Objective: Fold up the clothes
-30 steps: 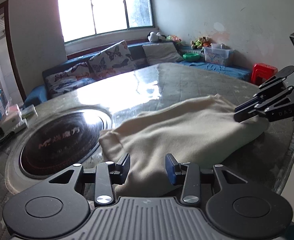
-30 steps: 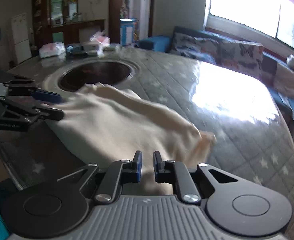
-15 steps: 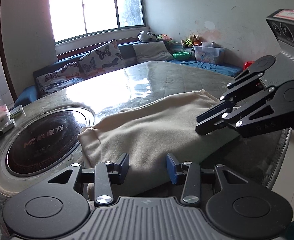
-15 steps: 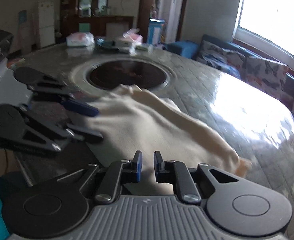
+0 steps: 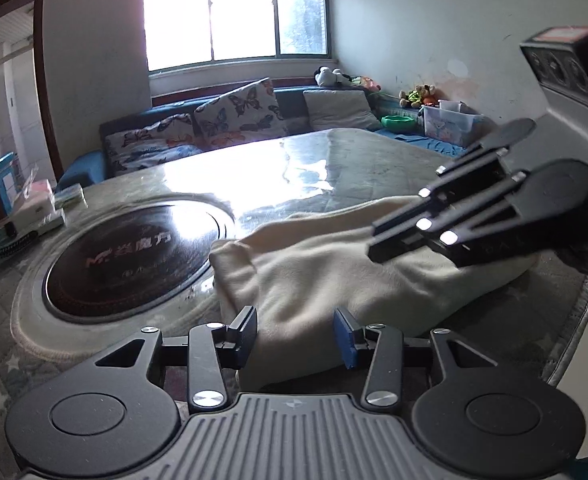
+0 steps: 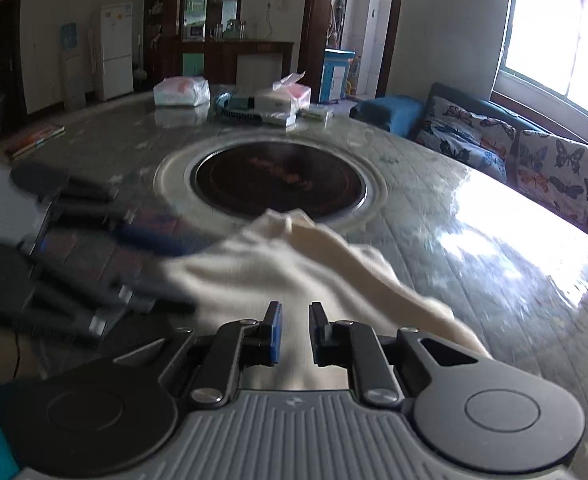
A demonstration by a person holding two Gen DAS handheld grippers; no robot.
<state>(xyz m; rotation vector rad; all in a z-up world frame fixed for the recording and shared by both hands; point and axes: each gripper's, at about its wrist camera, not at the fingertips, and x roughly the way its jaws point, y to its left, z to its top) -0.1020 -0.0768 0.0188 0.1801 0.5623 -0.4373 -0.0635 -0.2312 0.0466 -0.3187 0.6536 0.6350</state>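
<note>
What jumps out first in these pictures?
A cream garment lies bunched on the big round table, beside the dark round cooktop set into its middle. The left hand-held gripper and right hand-held gripper hover over the garment from opposite sides.

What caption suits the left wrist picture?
Two handheld grippers, left gripper and right gripper, over a cream garment.

On the dark round cooktop [image 5: 129, 256] set into your table you can read "M" followed by Chinese characters; the smaller line beneath is illegible.
</note>
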